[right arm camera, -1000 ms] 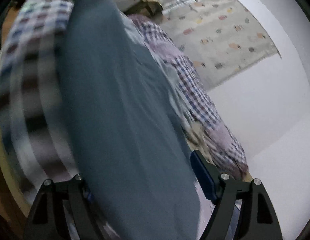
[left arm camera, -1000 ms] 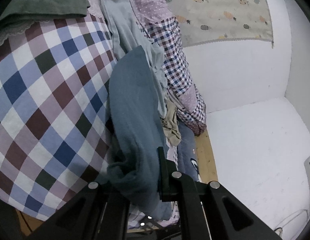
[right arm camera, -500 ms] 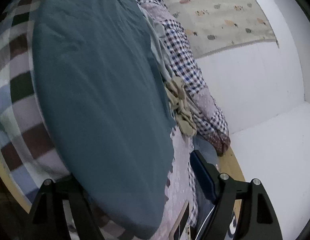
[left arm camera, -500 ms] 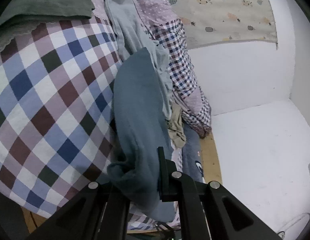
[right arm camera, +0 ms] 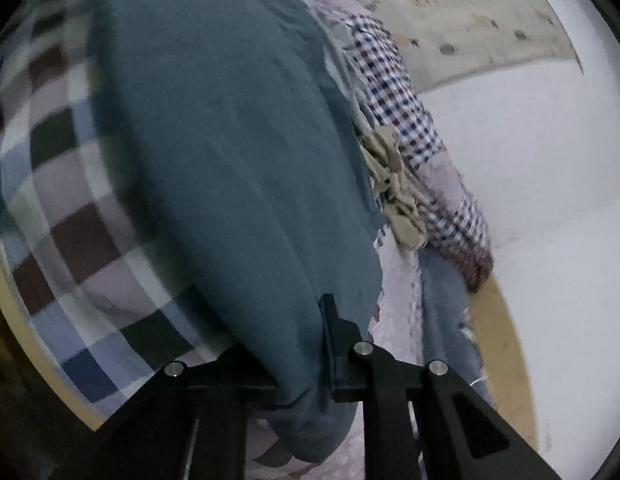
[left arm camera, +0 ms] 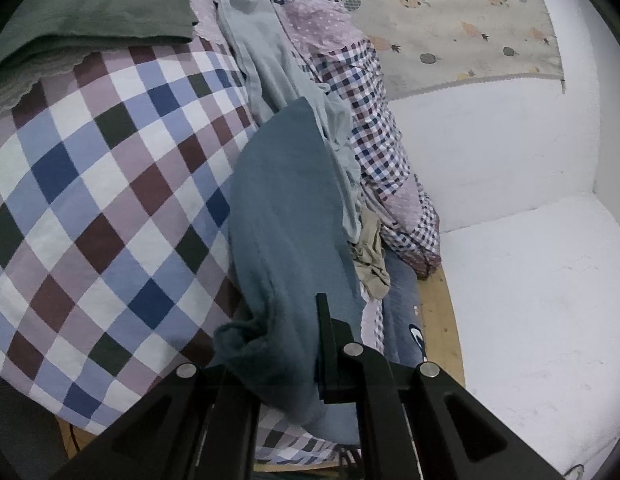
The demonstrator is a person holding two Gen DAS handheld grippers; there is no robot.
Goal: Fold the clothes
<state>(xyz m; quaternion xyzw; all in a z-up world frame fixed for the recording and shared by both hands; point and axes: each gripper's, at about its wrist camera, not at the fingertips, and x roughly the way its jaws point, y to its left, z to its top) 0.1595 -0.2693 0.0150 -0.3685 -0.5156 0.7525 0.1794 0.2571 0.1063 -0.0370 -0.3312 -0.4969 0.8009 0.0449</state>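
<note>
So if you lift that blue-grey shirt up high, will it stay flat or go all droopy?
Probably droopy. The shirt already bunches into soft folds where the left gripper pinches it, so it looks floppy. It drapes over the checked blanket and follows its shape, which suggests it's light. The right gripper pinches another edge, so held at two spots the middle would likely sag.

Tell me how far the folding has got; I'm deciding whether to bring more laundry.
Done: a dark green garment lies flat, apparently folded. In hand: both the left gripper and the right gripper pinch the teal garment, not yet folded. Left: a pale blue garment and a beige piece lie crumpled.
</note>
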